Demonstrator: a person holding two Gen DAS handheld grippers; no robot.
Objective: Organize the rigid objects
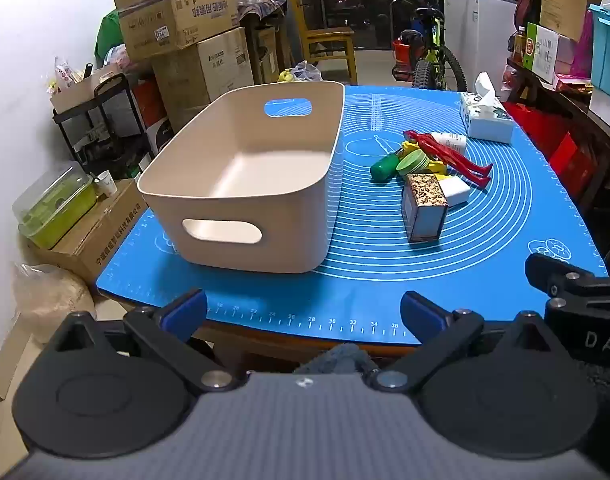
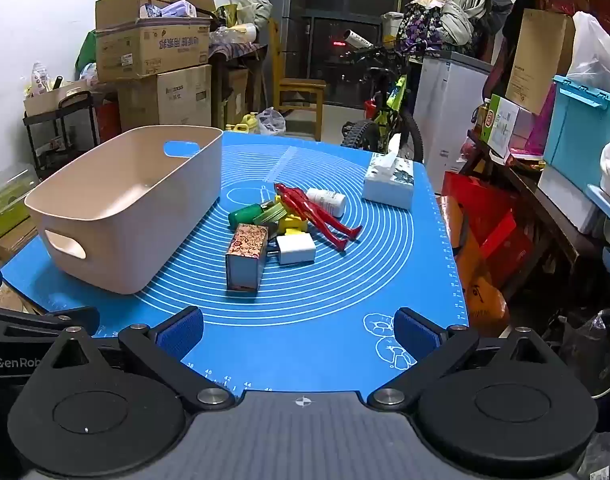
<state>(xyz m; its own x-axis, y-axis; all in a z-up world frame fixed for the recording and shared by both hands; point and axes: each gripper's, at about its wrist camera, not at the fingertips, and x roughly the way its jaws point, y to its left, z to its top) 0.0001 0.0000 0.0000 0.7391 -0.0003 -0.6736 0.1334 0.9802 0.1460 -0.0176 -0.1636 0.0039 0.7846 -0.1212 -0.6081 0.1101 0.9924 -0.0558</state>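
Observation:
A beige bin [image 1: 241,184] [image 2: 117,208] with handle cut-outs stands empty on the left of the blue mat [image 1: 385,280] [image 2: 325,320]. To its right lies a small pile: a patterned box [image 1: 423,212] [image 2: 247,256], a white block [image 1: 455,190] [image 2: 296,249], a red figure [image 1: 449,154] [image 2: 317,216], a green bottle [image 1: 385,166] [image 2: 245,214], a green lid [image 1: 413,161], a yellow toy [image 2: 291,222] and a white bottle [image 1: 451,141] [image 2: 327,200]. My left gripper [image 1: 303,316] is open at the mat's near edge, facing the bin. My right gripper [image 2: 299,336] is open, short of the pile.
A tissue box [image 1: 487,118] [image 2: 389,182] sits at the mat's far right. Cardboard boxes [image 1: 177,16], a black cart [image 1: 101,120], a chair [image 1: 329,40] and a bicycle [image 1: 429,52] crowd the room beyond. A shelf with boxes [image 2: 545,140] stands to the right.

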